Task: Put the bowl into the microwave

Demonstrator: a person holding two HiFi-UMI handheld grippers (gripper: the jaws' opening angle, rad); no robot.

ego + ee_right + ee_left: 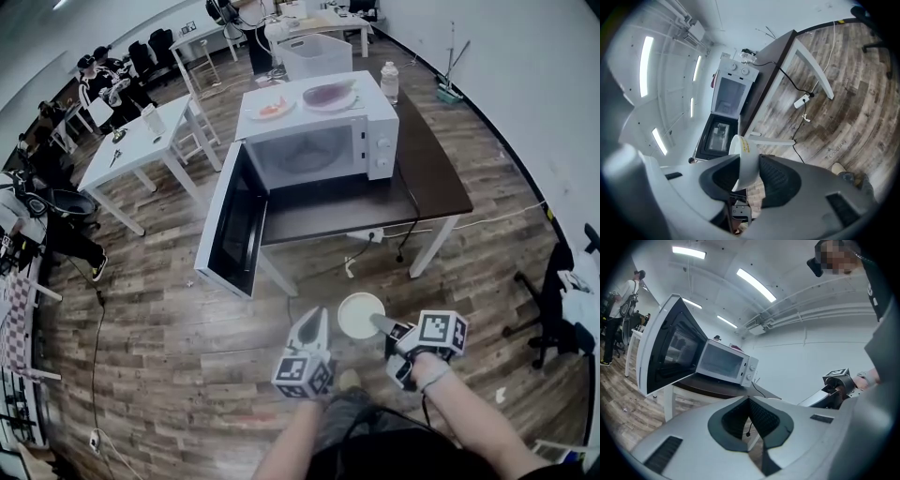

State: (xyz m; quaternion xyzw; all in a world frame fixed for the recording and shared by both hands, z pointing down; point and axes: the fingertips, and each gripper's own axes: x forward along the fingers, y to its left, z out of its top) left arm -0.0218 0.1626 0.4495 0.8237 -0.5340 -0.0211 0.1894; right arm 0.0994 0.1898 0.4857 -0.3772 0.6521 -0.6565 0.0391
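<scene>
Bowl (360,314): gripped at its rim by the right gripper (386,327), jaws clamped on the wall with one pad inside and one outside. It is held above the wooden floor (187,375), in front of the dark table (436,183) and well apart from the microwave (319,141), whose door (230,220) stands open. The bowl is round and white, with a yellow mark on its outer wall. Left gripper (312,330): just beside the bowl, jaws closed together, empty.
</scene>
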